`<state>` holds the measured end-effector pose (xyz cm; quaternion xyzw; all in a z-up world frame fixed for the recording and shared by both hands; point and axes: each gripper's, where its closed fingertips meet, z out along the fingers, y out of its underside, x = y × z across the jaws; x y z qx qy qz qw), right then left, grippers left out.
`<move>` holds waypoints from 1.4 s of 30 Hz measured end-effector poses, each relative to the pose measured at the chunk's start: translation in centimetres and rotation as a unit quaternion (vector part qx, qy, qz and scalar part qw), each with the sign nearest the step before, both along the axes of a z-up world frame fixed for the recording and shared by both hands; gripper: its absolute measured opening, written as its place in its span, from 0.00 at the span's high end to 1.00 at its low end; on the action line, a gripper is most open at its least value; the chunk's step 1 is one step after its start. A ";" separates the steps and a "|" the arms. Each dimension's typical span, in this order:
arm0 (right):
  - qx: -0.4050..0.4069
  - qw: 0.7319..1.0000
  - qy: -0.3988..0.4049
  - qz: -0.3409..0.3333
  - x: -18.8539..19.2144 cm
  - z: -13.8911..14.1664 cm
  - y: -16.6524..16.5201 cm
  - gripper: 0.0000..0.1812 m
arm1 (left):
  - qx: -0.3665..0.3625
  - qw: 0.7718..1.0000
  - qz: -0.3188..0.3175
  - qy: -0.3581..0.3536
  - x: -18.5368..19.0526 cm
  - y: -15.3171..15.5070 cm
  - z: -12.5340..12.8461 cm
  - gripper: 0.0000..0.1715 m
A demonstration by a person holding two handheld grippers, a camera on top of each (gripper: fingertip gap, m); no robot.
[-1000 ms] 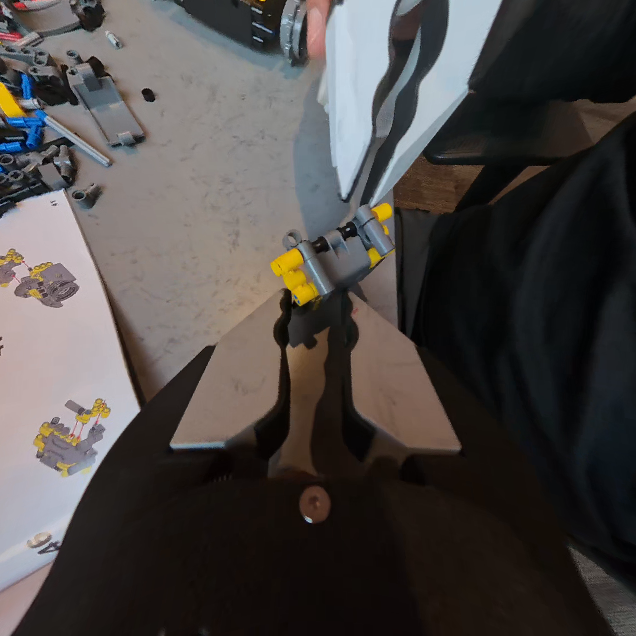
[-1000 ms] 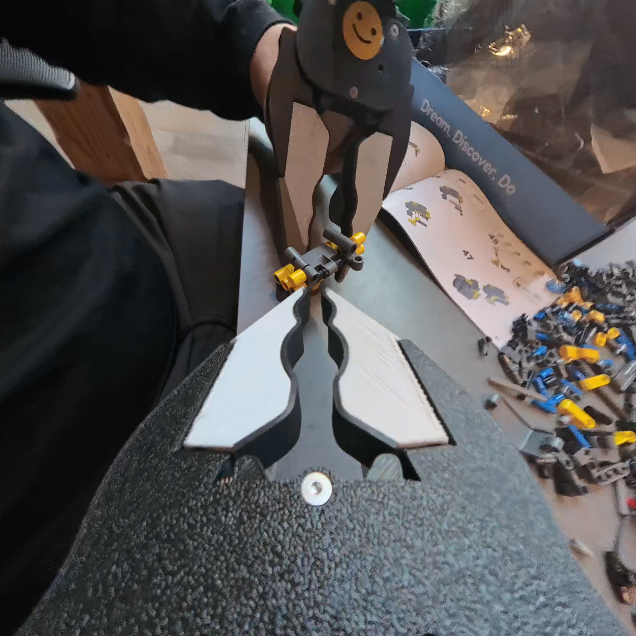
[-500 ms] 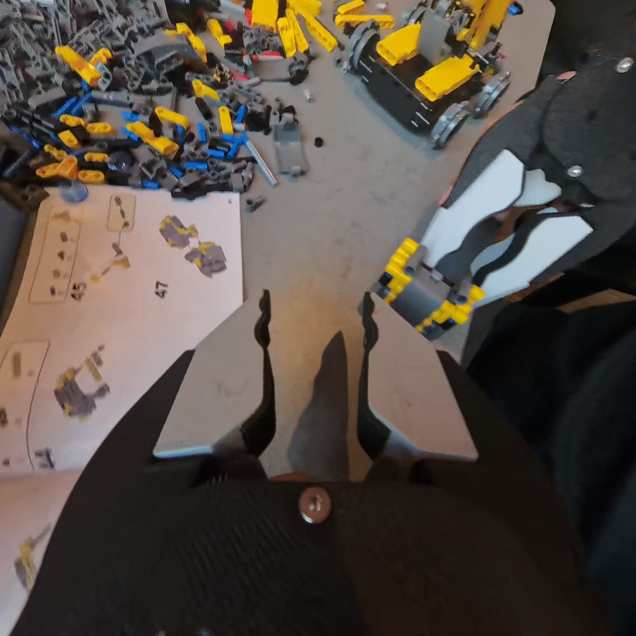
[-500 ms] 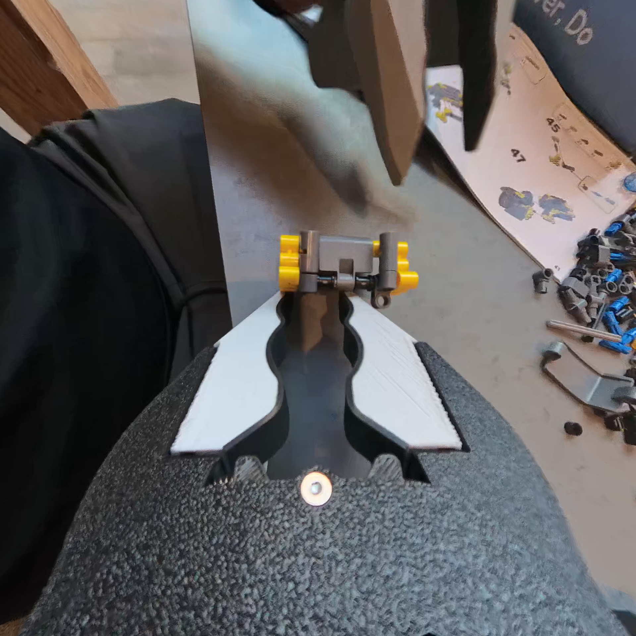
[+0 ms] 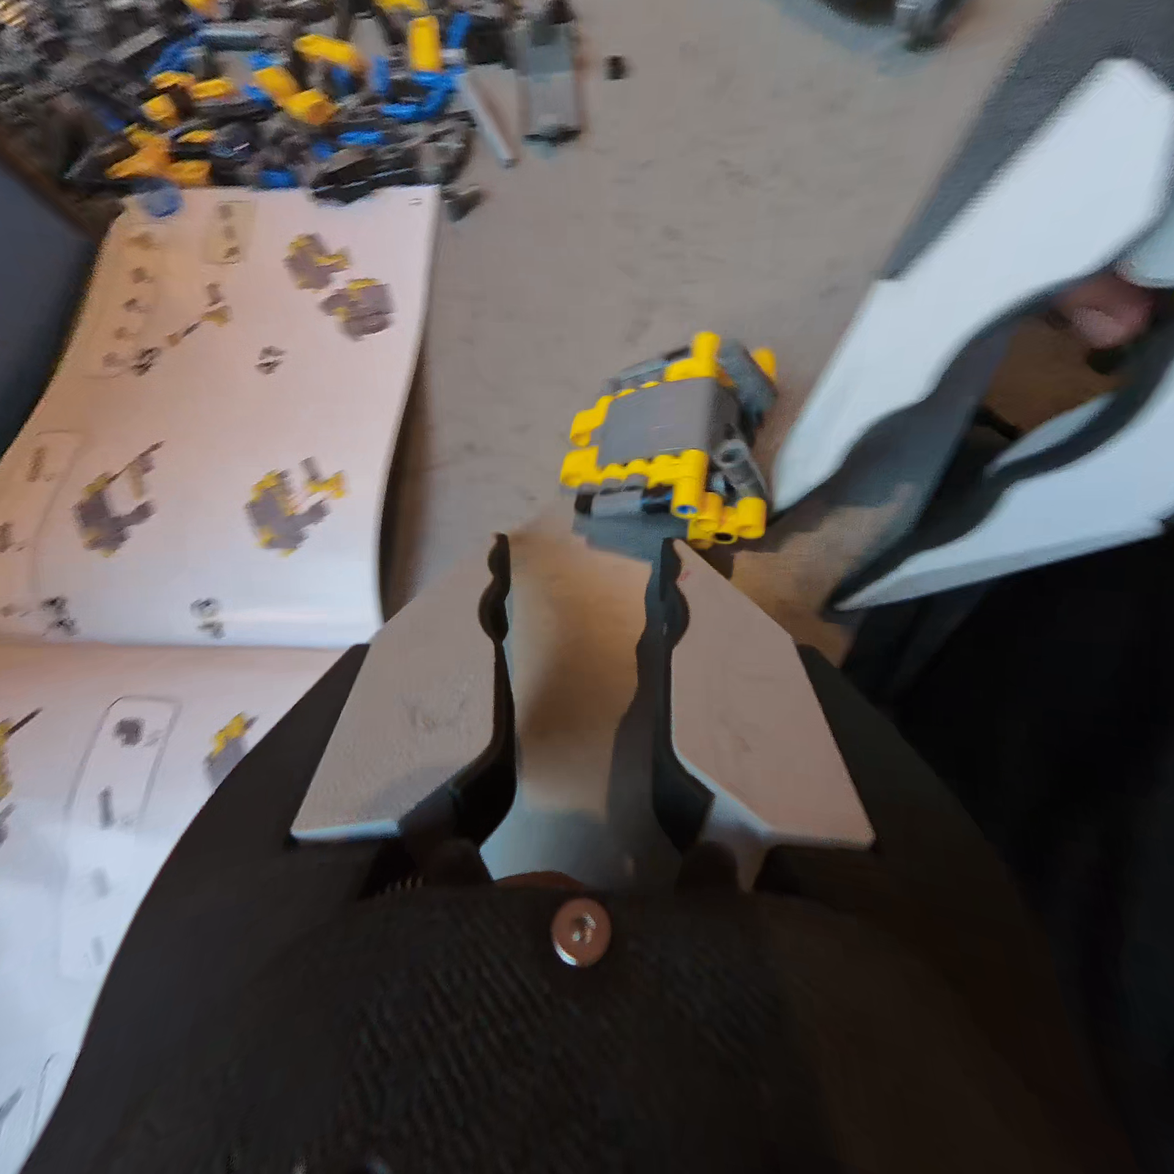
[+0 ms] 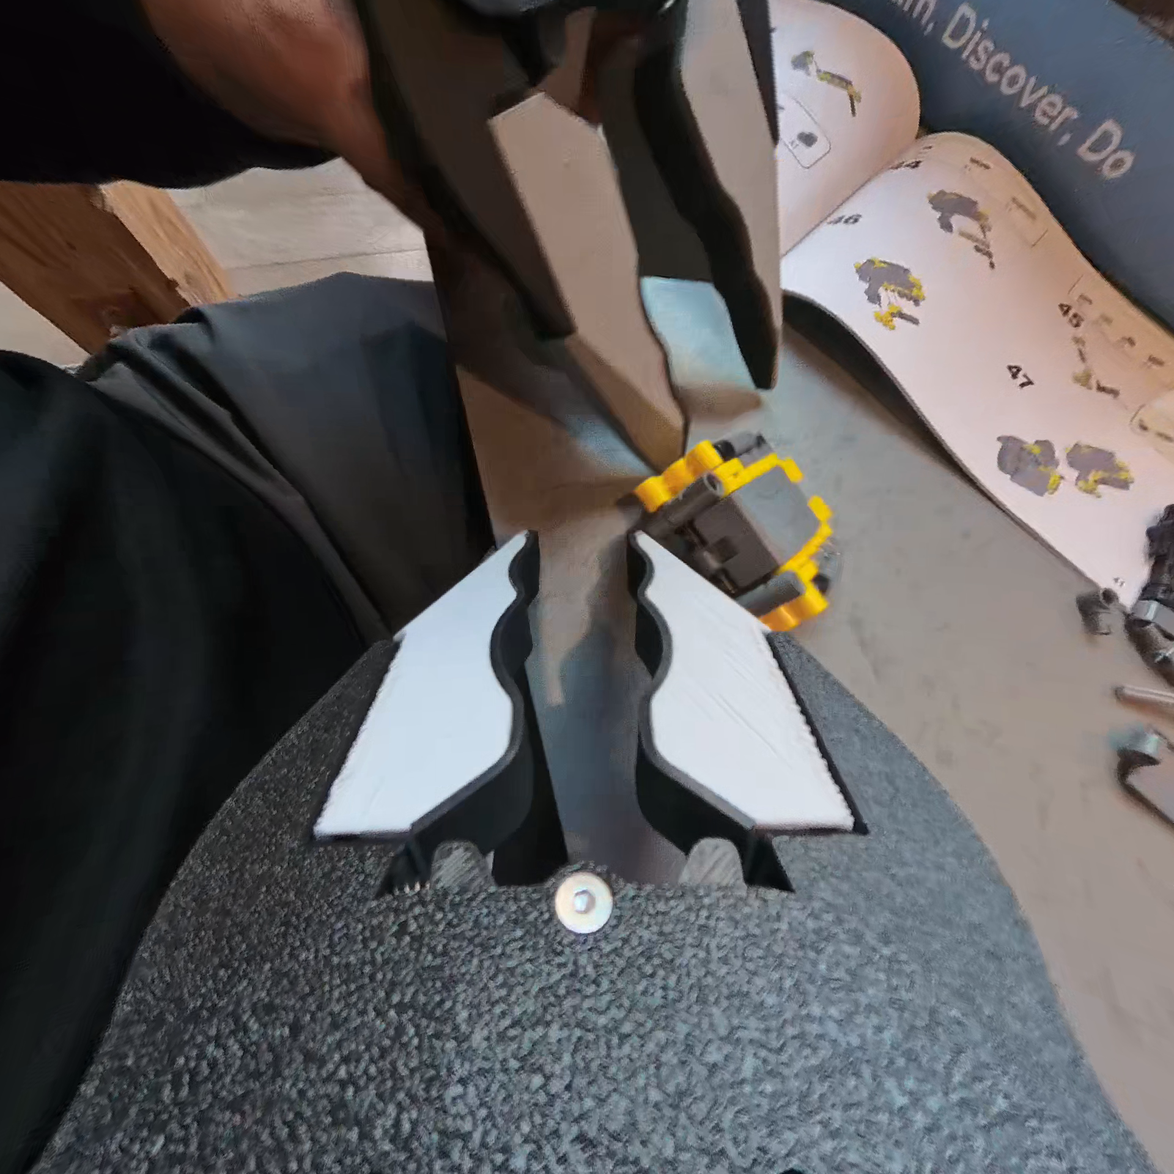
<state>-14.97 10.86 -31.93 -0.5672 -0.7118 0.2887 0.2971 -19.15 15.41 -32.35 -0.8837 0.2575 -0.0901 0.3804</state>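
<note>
Left gripper [image 5: 581,546]: fingers standing apart with only bare tabletop showing between them, gripping nothing. Its right fingertip is sitting just beside the near edge of the yellow-and-grey brick assembly [image 5: 667,445].

Right gripper [image 6: 581,540]: fingers likewise parted and empty. The brick assembly [image 6: 737,533] is lying just ahead and to the right of its right fingertip, close to it; actual contact cannot be told from either view.

Brick assembly: a small block of grey panels framed by yellow connectors, resting loose on the grey table [image 5: 667,190] between the two grippers and held by neither. Whether the build is complete cannot be told.

Ahead and to the left of the left gripper: an open instruction booklet [image 5: 209,413] lying flat, its pages showing pictured build steps.

Beyond the booklet, at the far edge of the left wrist view: a heap of loose bricks [image 5: 286,108] in yellow, blue, grey and black, blurred, with a grey panel piece [image 5: 549,95] lying apart beside it.

To the right of the right gripper: a few stray grey pieces [image 6: 1137,641] on the table.

Behind the right gripper's left side: dark clothing [image 6: 190,540] of the person.

Nothing is standing between either gripper and the assembly.
</note>
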 end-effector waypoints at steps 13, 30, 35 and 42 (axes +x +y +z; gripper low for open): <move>-0.005 0.979 0.179 -0.095 1.3 5.6 5.9 0.88 | 0.102 0.992 0.076 0.020 -4.1 -1.8 1.4 0.75; -0.062 0.997 0.021 -0.034 0.9 0.8 5.9 0.78 | 0.020 0.991 0.052 0.123 -8.2 2.1 1.6 0.73; -0.055 0.998 0.015 -0.010 0.6 0.6 3.8 0.81 | -0.013 0.997 0.033 0.073 -8.4 0.7 0.2 0.83; -0.046 0.997 0.035 0.060 0.1 1.3 0.7 0.80 | 0.008 0.995 0.038 0.095 -10.5 -2.1 0.4 0.81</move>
